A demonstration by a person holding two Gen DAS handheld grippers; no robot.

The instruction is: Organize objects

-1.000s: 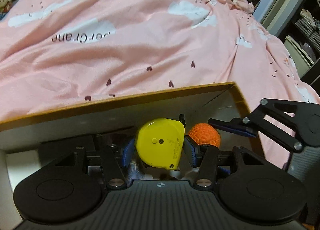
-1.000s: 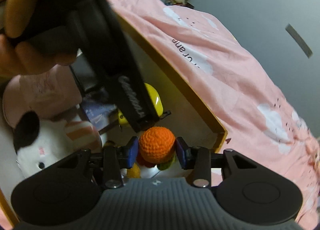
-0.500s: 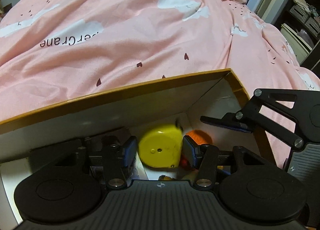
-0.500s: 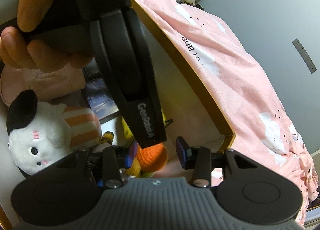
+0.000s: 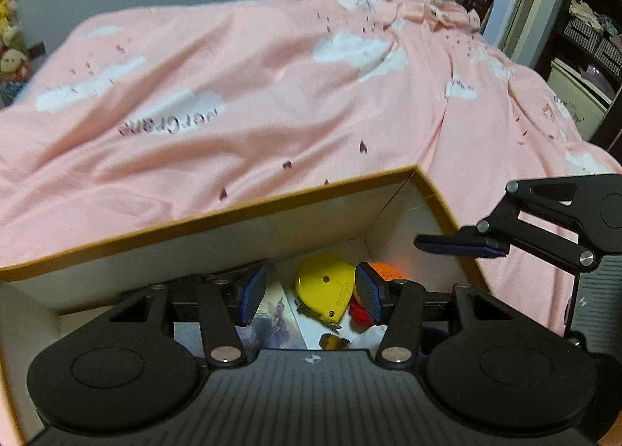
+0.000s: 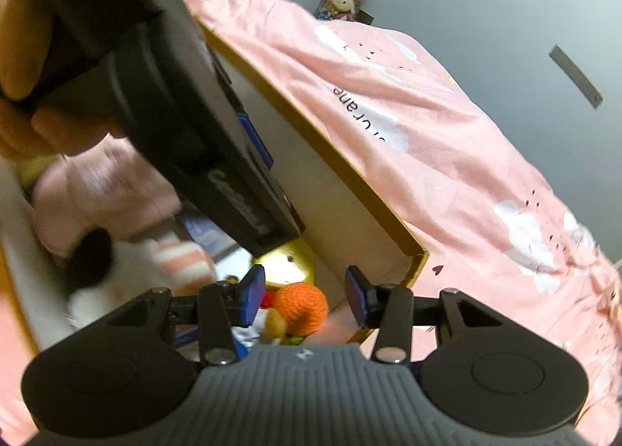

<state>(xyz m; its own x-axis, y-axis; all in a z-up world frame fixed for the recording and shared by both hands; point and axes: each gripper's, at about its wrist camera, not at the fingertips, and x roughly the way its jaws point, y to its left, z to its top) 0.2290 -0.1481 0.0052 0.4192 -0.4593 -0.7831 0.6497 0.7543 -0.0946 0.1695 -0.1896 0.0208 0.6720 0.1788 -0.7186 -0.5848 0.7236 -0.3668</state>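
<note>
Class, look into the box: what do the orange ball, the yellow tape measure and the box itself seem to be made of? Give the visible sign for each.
Orange ball: yarn, probably crocheted; its surface shows ribbed, fuzzy stitches.
Yellow tape measure: likely hard plastic; smooth, slightly glossy shell with a small screw in its face.
Box: seemingly cardboard; thin stiff walls, matte white inside, brown-yellow edge at the rim.

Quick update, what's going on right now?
Both tongs, left and right, open, empty. Yellow tape measure, orange ball in box. Nothing blocking.

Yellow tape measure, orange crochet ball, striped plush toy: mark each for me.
yellow tape measure (image 5: 324,284): left wrist view, middle of its flat side.
orange crochet ball (image 6: 303,304): right wrist view, centre of the ball.
striped plush toy (image 6: 180,257): right wrist view, on its stripes, blurred.
</note>
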